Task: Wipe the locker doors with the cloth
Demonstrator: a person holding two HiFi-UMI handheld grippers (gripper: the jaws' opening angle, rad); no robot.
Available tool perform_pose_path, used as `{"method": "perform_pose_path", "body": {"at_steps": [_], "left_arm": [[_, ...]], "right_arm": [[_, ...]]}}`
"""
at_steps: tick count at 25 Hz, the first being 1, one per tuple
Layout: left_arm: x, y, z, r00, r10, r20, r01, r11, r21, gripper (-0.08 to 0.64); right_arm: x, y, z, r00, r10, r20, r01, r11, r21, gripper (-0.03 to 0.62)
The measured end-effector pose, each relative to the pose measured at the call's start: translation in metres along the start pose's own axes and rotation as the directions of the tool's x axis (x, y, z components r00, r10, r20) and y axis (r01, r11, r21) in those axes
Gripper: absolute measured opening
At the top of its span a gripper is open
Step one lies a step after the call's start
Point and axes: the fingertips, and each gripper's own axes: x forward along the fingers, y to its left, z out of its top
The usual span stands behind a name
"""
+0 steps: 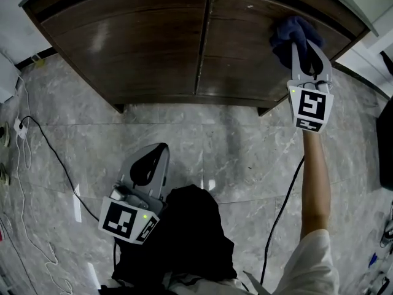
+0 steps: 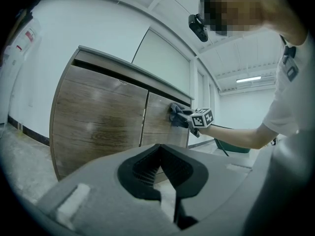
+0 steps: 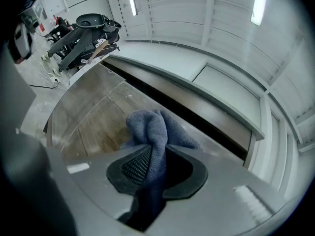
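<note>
The right gripper [image 1: 306, 47] pinches the bunched blue terry cloth [image 1: 285, 32] against the dark wooden right locker door [image 1: 242, 54] at its upper right corner to wipe it. The left gripper [image 1: 155, 155], jaws closed on nothing, hangs clear.

The locker [image 1: 153, 48] runs out past the head view's top edge, so its top is cut off. The cloth [image 3: 157, 127] has its lower end lost in the dark between the jaws of the right gripper [image 3: 153, 154]. A floor cable [image 1: 55, 157] is hidden at its near end under the left gripper [image 1: 163, 148]. In the right gripper view, dark clutter [image 3: 81, 33] left of the locker is too small to tell.
</note>
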Motion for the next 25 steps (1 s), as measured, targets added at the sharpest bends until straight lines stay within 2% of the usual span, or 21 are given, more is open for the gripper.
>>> {"method": "perform_pose_path", "body": {"at_steps": [12,19,25], "left_arm": [[0.006,-0.006,-0.004,1.0,-0.013,-0.013,0.013,1.0,0.008,0.0],[0.009,-0.008,-0.009,1.0,-0.016,-0.025,0.017,1.0,0.006,0.0],[0.017,-0.013,-0.013,0.999,-0.032,-0.039,0.032,0.999,0.005,0.0]], "right_arm": [[-0.016,0.063,-0.089,0.987,0.079,-0.14,-0.068,0.994,0.084,0.072],[-0.027,0.099,-0.146,0.957,0.15,-0.247,-0.108,0.978,0.178,0.073],[-0.037,0.13,-0.19,0.925,0.201,-0.323,-0.137,0.968,0.212,0.074]]}}
